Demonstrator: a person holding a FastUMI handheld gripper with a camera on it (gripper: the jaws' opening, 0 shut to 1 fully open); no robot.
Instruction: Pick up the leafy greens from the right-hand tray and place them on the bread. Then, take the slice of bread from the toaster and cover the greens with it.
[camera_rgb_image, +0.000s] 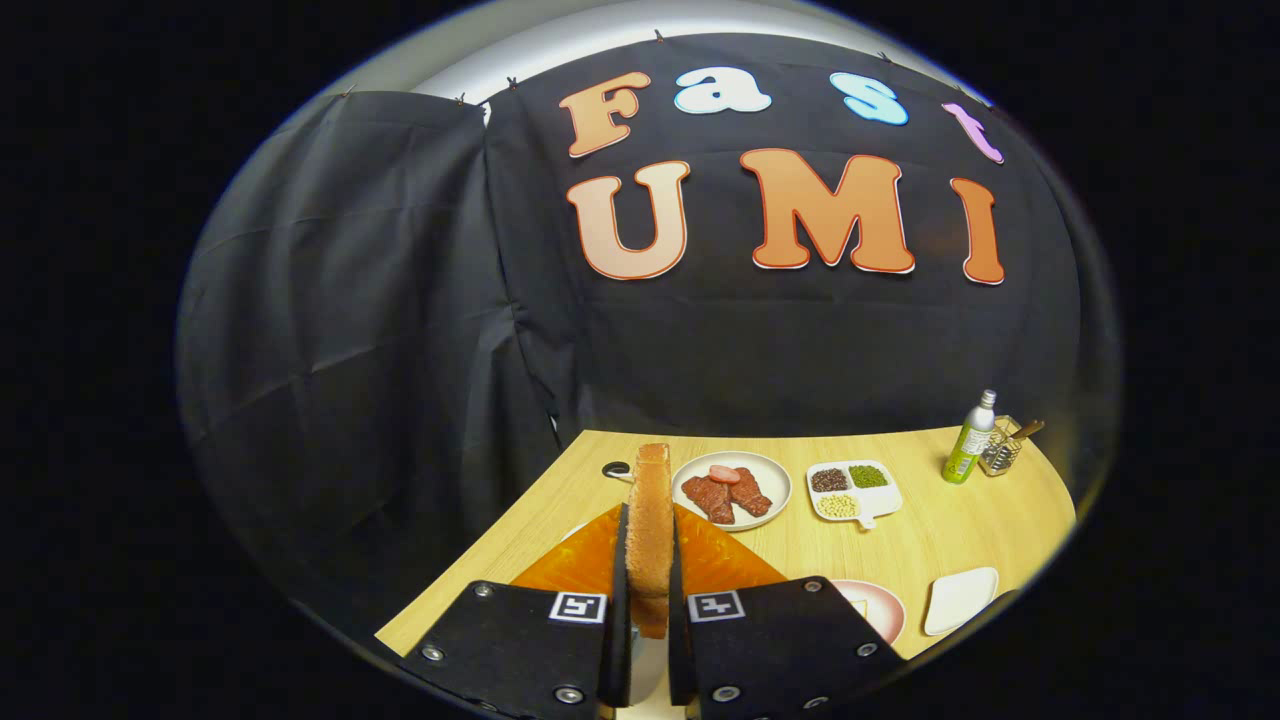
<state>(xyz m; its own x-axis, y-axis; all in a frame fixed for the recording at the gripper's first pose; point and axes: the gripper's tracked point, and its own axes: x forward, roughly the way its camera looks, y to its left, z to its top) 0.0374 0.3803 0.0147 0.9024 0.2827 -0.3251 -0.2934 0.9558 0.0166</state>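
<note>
Here the claw (650, 590) pinches the slice of bread (651, 530) upright, on edge, above the orange mat (720, 565) near the bench's (960, 520) front edge. Tilting it flat risks it slipping or landing askew.

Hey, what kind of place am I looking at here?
Probably a staged kitchen booth: a wooden table carries a plate of meat and a divided dish of beans, while the hand-held gripper clamps a bread slice.

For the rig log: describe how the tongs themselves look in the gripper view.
The tongs have two broad, flat, boxy blocks with round screw heads along their edges. Each block carries a square black-and-white coded marker near its inner top corner. A thin upright finger rises from each block's inner edge.
</note>
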